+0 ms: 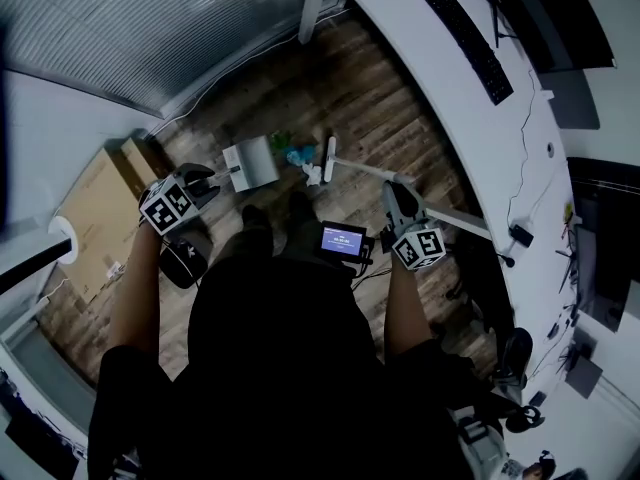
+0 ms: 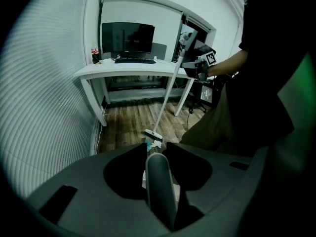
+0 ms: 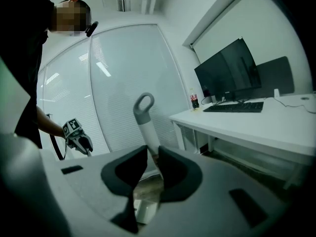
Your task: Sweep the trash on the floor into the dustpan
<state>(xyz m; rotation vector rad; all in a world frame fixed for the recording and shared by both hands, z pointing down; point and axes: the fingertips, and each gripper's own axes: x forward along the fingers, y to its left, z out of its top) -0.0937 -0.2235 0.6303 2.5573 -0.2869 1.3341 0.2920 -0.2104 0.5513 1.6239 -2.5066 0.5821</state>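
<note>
In the head view my left gripper (image 1: 205, 183) is shut on the grey handle of a white dustpan (image 1: 250, 163) standing on the wood floor. Blue, green and white trash (image 1: 297, 156) lies between the pan and the white broom head (image 1: 328, 158). The broom's white handle (image 1: 440, 213) slants back to my right gripper (image 1: 398, 196), which is shut on it. In the left gripper view the dustpan handle (image 2: 158, 191) fills the gap of the left gripper (image 2: 154, 154), with the broom head (image 2: 153, 134) and trash (image 2: 154, 144) beyond. In the right gripper view the broom handle (image 3: 148, 130), with its loop end, rises between the jaws of the right gripper (image 3: 152, 154).
A long white desk (image 1: 430, 68) with keyboard and monitor curves along the right side. A cardboard box (image 1: 100, 208) and a black object (image 1: 185, 258) sit at the left by the blinds-covered wall (image 1: 150, 28). The person's feet (image 1: 275, 218) stand just behind the trash.
</note>
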